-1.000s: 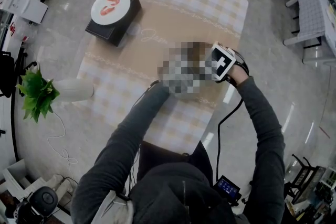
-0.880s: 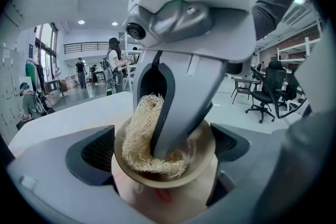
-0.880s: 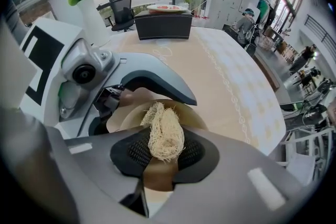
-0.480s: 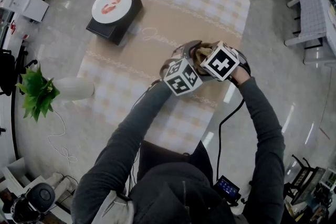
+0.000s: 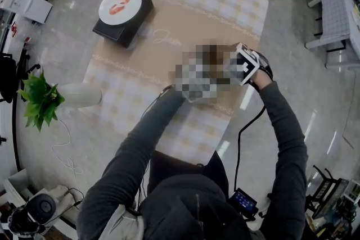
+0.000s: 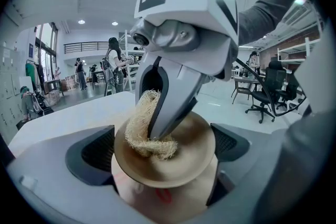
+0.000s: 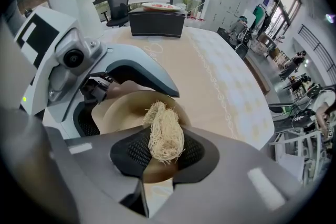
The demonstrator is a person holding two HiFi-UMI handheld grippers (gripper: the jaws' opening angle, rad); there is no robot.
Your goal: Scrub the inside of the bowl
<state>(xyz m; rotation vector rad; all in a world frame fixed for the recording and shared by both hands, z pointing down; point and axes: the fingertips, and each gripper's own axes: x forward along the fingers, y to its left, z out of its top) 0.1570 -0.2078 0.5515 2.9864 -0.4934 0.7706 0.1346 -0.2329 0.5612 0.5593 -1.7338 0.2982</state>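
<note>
Both claws are full. My left claw (image 6: pixel 164 150) is closed on the tan bowl (image 6: pixel 191 157), with one dark pad pressed on each side of its rim. My right claw (image 7: pixel 165 157) is squeezed tight on a pale, stringy scrubber (image 7: pixel 165 134). It reaches down into the bowl from above, and the curled end of the scrubber lies against the inside of the bowl.

From the head view I can hardly see any of this. A blurry patch covers the bowl, the left claw and most of the right one. Only the marker cube (image 5: pixel 246 64) on the right claw peeks out at the patch's right side, above the checked table (image 5: pixel 191 3).

The left claw's gray body hides the bottom of the bowl, so I cannot tell if the bowl sits on the table or is lifted. A small red mark (image 6: pixel 163 195) shows under the bowl, but I cannot make out what it is. The right claw's finger hides part of the scrubber.

Far up the table stands a black box (image 5: pixel 130 28) with a white plate (image 5: pixel 118 5) on top. A green plant (image 5: pixel 39 99) in a white vase (image 5: pixel 79 95) is at the table's left edge.
</note>
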